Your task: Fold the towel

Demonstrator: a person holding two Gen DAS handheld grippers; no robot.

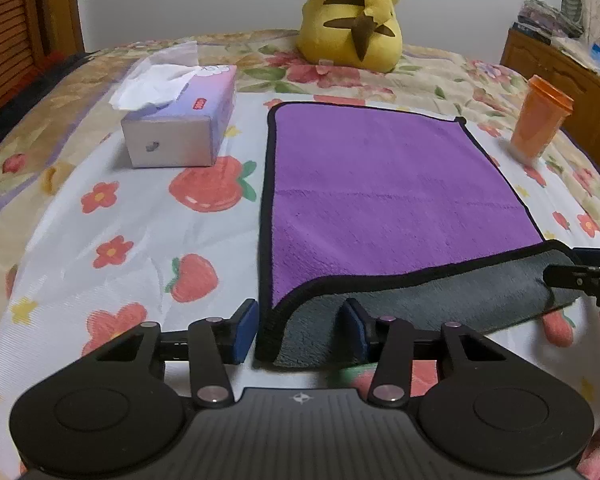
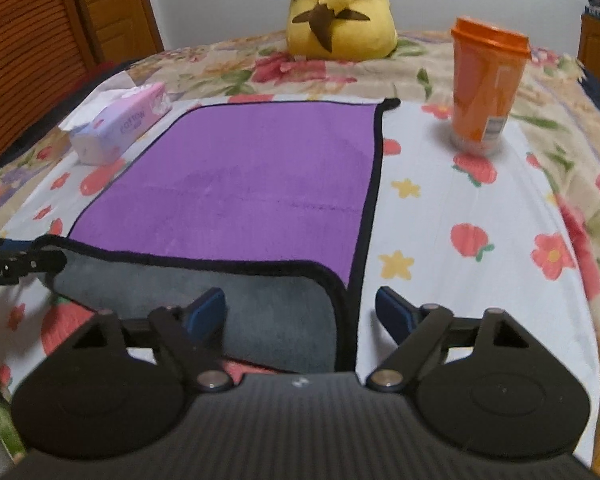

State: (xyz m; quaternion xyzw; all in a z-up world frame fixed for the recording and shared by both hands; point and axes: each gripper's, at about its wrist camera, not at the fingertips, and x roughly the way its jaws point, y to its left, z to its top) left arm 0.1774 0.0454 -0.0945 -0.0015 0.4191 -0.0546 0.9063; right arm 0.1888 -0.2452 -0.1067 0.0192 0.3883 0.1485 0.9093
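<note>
A purple towel [image 1: 388, 196] with a black hem and grey underside lies flat on the bed; it also shows in the right wrist view [image 2: 244, 184]. Its near edge is turned back, showing a grey strip [image 1: 440, 304]. My left gripper [image 1: 302, 330] is open, its blue pads either side of the towel's near left corner. My right gripper [image 2: 300, 312] is open around the near right corner [image 2: 332, 288]. Each gripper shows at the edge of the other's view: the right one [image 1: 588, 276], the left one [image 2: 16, 260].
A tissue box [image 1: 180, 120] stands left of the towel. An orange lidded cup [image 2: 484, 84] stands to its right. A yellow plush toy [image 1: 352, 16] sits at the far side of the bed. Wooden furniture [image 1: 560, 68] lines both sides.
</note>
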